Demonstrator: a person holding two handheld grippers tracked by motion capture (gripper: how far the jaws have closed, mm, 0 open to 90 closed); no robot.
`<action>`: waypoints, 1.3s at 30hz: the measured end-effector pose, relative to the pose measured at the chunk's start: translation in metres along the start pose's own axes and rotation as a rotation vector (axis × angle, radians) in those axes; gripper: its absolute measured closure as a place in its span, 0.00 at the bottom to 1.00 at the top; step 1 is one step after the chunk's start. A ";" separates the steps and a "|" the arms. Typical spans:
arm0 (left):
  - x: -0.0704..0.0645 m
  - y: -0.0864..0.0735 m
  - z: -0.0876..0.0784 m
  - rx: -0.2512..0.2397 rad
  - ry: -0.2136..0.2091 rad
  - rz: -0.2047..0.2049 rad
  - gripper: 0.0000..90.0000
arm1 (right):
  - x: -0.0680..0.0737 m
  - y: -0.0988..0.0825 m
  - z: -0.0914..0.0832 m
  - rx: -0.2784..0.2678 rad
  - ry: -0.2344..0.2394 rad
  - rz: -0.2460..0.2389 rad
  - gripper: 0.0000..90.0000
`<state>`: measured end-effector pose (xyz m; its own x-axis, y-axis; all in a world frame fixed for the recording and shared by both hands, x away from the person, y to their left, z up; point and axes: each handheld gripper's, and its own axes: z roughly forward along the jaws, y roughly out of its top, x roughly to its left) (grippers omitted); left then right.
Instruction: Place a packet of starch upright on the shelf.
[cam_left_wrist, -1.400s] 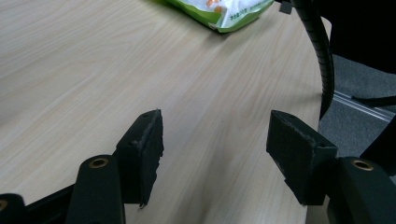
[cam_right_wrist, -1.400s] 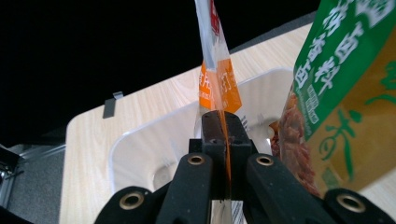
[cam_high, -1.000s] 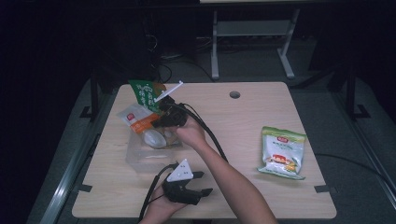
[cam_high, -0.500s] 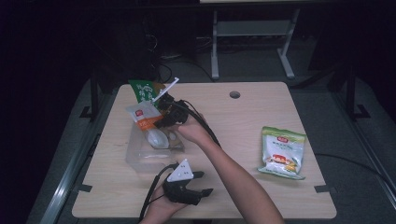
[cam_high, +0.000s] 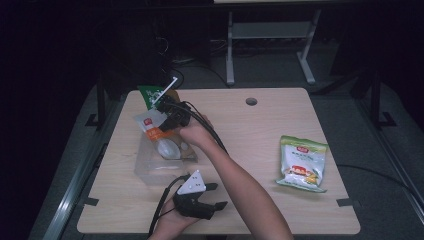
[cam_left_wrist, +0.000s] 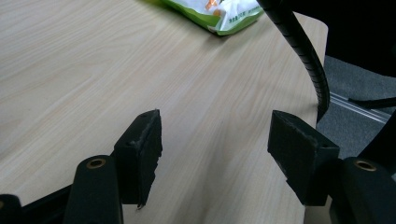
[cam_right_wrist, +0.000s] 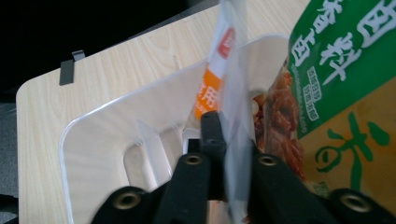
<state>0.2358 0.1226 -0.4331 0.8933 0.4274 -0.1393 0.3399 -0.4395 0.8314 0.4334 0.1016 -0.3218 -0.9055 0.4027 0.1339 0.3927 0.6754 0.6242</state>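
Note:
My right gripper (cam_high: 162, 125) is shut on the edge of a white and orange packet (cam_high: 149, 121) and holds it upright over a clear plastic bin (cam_high: 150, 172). In the right gripper view the jaws (cam_right_wrist: 229, 135) have just closed tighter on the packet (cam_right_wrist: 219, 70), with the bin's white wall (cam_right_wrist: 93, 135) below. A green and yellow snack bag (cam_right_wrist: 345, 70) stands just beside it. My left gripper (cam_high: 216, 196) rests near the table's front edge, open, with bare wood between its jaws (cam_left_wrist: 215, 154).
A white oval object (cam_high: 167, 147) lies inside the bin. A green and white snack bag (cam_high: 301, 162) lies flat at the table's right side. The right gripper's black cable (cam_left_wrist: 299, 46) crosses the near table. A round hole (cam_high: 251, 101) sits near the far edge.
The right gripper has risen a little and drifted toward the far left with the packet in its jaws. The left gripper has stayed put.

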 end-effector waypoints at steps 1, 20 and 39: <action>0.000 0.000 0.000 0.001 0.000 0.001 0.38 | 0.001 0.000 0.000 -0.002 0.008 0.002 0.99; -0.001 0.000 0.000 -0.001 -0.001 0.009 0.38 | 0.009 -0.012 0.000 -0.238 0.146 0.115 1.00; -0.002 -0.001 0.000 0.000 0.000 -0.002 0.38 | 0.008 -0.023 0.003 -0.136 0.005 0.071 0.84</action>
<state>0.2338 0.1217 -0.4334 0.8925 0.4283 -0.1414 0.3419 -0.4382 0.8313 0.4172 0.0915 -0.3374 -0.8772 0.4432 0.1847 0.4303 0.5550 0.7119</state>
